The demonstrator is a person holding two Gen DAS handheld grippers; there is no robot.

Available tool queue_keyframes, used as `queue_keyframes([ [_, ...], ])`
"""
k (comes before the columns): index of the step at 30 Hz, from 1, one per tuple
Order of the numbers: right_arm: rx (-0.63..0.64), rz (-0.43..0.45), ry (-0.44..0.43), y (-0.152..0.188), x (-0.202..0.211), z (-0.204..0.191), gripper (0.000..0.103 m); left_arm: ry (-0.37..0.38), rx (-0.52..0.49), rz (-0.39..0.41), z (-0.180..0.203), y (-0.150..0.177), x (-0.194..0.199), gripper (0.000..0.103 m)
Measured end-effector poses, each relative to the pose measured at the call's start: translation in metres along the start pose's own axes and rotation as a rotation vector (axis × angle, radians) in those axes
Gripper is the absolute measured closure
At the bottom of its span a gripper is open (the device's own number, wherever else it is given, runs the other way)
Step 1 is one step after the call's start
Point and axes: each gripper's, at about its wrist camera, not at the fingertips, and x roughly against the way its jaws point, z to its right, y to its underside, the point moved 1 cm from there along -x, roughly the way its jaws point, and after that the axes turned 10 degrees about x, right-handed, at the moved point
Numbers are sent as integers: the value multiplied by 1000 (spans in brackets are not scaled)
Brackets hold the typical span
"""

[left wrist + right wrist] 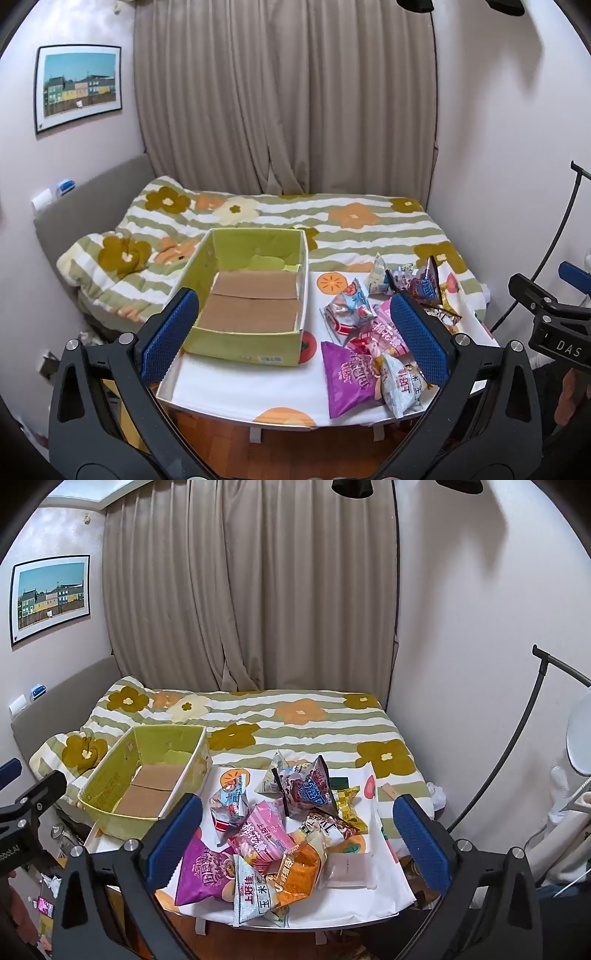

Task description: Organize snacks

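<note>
Beyond both fingers: snack pile [280, 834] on table [236, 387] | box [251, 295] beside | fingers wide apart, gripping nothing

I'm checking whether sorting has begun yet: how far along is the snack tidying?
Done: nothing yet; the green box shows only its bare cardboard floor. In hand: nothing; the left gripper and right gripper are both open and hold no packet. Left: the whole pile, including the purple bag, pink bag and orange bag, lies on the white table beside the box.
</note>
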Motion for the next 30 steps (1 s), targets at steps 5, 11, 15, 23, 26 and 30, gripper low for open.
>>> queue_keyframes([
  [5, 2, 1, -2, -3, 1, -5, 0, -2, -5, 1, -1, -1, -4, 0],
  [11, 0, 0, -2, -5, -4, -5, 0, 3, -9, -1, -1, -3, -8, 0],
  [15, 0, -1, -4, -5, -4, -5, 0, 4, -7, 0, -2, -2, -7, 0],
  [23, -2, -1, -3, -4, -5, -5, 0, 3, -7, 1, -2, -2, -8, 0],
  [26, -2, -1, -3, -3, -5, -5, 0, 4, -5, -1, -4, -3, -9, 0],
  [30, -1, -3, -4, -4, -6, -5, 0, 2, -6, 1, -3, -3, -10, 1],
])
